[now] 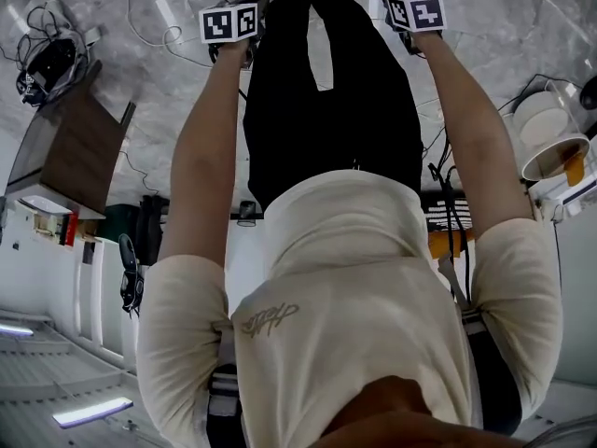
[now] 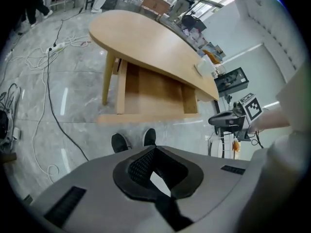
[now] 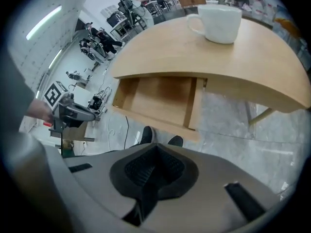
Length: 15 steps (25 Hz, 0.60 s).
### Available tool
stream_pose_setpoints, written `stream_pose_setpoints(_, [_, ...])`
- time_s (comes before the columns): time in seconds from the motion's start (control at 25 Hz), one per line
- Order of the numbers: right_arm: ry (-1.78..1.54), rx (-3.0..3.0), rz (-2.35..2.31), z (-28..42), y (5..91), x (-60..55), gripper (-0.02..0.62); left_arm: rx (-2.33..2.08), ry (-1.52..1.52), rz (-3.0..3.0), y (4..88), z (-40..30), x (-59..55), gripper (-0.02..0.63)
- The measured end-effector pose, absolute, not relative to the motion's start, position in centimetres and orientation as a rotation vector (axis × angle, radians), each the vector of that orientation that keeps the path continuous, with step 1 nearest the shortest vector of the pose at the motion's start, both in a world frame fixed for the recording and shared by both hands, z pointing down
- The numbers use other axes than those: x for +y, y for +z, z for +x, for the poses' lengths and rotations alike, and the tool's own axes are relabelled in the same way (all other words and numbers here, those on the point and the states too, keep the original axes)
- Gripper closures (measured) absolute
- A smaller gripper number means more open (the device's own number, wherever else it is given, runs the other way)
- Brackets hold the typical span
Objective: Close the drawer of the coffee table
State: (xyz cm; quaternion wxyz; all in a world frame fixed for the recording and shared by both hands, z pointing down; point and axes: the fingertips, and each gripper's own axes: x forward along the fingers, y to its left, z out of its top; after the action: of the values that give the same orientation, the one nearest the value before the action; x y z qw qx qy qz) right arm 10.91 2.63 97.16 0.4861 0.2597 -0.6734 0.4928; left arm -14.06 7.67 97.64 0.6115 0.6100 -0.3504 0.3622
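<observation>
Two closed, empty: left tongs [image 2: 154, 171], right tongs [image 3: 153, 171] | drawer [image 3: 160, 101] open under tabletop [image 3: 194, 57], centre of right gripper view | white cup [image 3: 221, 21] on tabletop, upper right | black shoes [image 3: 148, 135] on floor below

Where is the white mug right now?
In the right gripper view, the white mug stands on the coffee table, toward the top's far edge, beyond and to the right of the open drawer.

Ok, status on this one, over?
Left gripper and right gripper shut, empty. Drawer wide open, neither gripper on it. Nothing seen blocking it; cup sits on the table.
</observation>
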Motion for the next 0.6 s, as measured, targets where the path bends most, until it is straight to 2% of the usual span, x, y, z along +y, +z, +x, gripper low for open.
stream_pose_setpoints(0.36, [1.3,-1.538,0.601,11.4,105.1,5.1,0.6,-0.738,0.88,1.345,105.8,-13.1,8.2,0.601])
stream_pose_setpoints(0.6, [1.373,-1.531,0.649,10.5,107.7,4.0,0.6,-0.787,0.855,1.334,108.1,-13.1,6.1,0.601])
